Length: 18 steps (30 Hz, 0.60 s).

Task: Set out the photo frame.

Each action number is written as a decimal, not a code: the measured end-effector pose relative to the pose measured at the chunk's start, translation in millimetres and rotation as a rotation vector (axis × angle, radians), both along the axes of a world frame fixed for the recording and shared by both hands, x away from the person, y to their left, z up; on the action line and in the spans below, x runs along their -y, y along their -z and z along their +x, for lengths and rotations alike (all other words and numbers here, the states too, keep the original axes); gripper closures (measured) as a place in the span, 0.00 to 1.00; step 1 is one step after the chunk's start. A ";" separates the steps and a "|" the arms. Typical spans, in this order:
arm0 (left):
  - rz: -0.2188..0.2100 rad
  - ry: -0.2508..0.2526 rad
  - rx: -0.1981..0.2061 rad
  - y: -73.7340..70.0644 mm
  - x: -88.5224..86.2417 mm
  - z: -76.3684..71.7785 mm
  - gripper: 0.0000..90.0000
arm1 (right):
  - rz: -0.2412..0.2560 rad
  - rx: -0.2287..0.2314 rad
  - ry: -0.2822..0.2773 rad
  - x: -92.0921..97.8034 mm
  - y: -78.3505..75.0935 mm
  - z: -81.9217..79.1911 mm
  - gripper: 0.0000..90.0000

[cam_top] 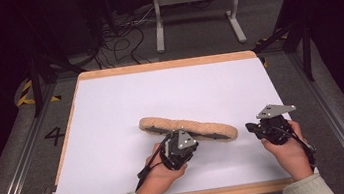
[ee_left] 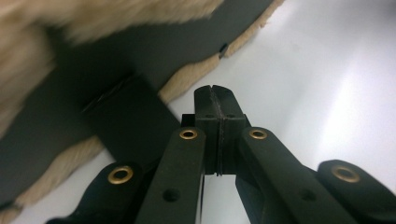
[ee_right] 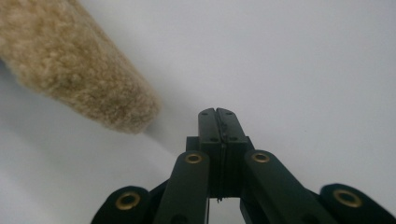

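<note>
Fleece insole [cam_top: 189, 127] lies on the white counter [cam_top: 112, 115], running from centre toward the right, fuzzy side mostly up; the dark underside shows along its near edge. In the left gripper view that dark sole [ee_left: 116, 88] and a fuzzy rim sit right beside the tool, apparently tilted up.

Left gripper [cam_top: 179, 149] is at the insole's near edge, about mid-length. Its fingers [ee_left: 231, 116] are pressed together with nothing between them, tips over bare counter just beside the rim.

Right gripper [cam_top: 265, 129] is near the insole's right end but apart from it. Its fingers [ee_right: 208, 123] are also together and empty, with the fleece tip [ee_right: 130, 112] off to their left.

Step looks like the approach, before any grasp. Next move likely needs the fingers opened, then one slid under the rim to pinch the edge.
</note>
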<state>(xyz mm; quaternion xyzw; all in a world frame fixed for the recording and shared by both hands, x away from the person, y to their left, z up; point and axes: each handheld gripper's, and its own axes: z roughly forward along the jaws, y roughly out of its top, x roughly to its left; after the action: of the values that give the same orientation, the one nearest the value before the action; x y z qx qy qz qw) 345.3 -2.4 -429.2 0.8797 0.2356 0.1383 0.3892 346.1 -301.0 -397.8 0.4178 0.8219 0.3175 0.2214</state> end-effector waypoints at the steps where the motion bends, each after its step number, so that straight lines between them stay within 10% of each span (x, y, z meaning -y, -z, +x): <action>1: 0.008 -0.001 0.005 1.4 4.2 0.8 1.00 | 0.000 0.000 0.000 0.0 0.0 0.0 1.00; 18: 0.119 -0.049 0.022 21.5 34.9 11.3 1.00 | 0.009 -0.002 0.029 9.0 0.2 -9.8 1.00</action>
<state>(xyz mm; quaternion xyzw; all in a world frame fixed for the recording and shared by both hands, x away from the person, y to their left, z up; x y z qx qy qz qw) 356.6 -37.3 -450.8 0.8938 0.2440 0.1710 0.3352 336.3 -309.9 -398.0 0.4311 0.8144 0.3178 0.2234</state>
